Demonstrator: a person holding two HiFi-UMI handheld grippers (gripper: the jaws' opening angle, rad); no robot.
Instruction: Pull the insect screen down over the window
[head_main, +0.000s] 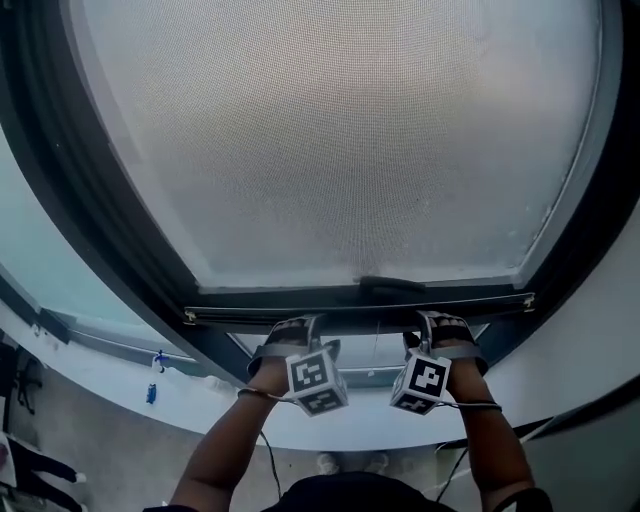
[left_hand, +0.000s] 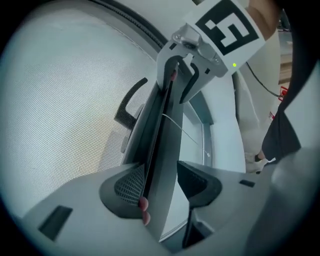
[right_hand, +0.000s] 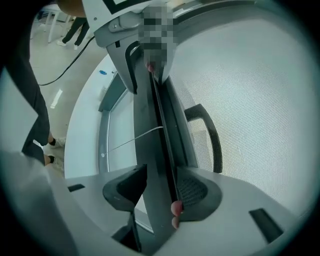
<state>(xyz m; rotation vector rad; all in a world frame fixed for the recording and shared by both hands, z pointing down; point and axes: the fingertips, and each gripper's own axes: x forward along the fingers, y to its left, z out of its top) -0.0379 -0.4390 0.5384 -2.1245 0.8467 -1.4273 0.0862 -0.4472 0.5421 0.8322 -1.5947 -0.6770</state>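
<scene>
**Item 1, insect screen (head_main: 340, 140).** Grey mesh in a dark frame (head_main: 95, 235). In the head view it covers nearly the whole pane.

**Item 2, bottom bar (head_main: 240, 313).** A dark rail along the mesh's lower edge, lying level. A dark handle (head_main: 392, 287) sits near its middle on the mesh side. The bar is low, near the white sill (head_main: 110, 375), and a narrow uncovered strip of window (head_main: 375, 350) shows beneath it.

**Item 3, my left tool (head_main: 300, 325).** It sits on the bar left of the handle, with the left marker cube (head_main: 318, 380) turned toward me. In its own view the bar runs between the jaws, which are clamped on it. The mesh-side pad lies flat along the bar. The other pad meets the bar at its tip only, with a sliver of glass showing lower down.

**Item 4, my right tool (head_main: 437, 322).** It sits on the bar just right of the handle, with the right marker cube (head_main: 422, 382) toward me. Its grip mirrors the left: jaws clamped on the bar, mesh-side pad flat, the other touching at its tip. The two tools are near each other but apart, and the handle lies between them, closer to the right one.

**Item 5, thin pale cord (right_hand: 132, 139).** It leaves the bar on the glass side and runs toward the lower frame.

**Item 6, two small pink rounded shapes.** They sit at the bar's edge beside each mesh-side pad. I cannot tell what they are.
</scene>
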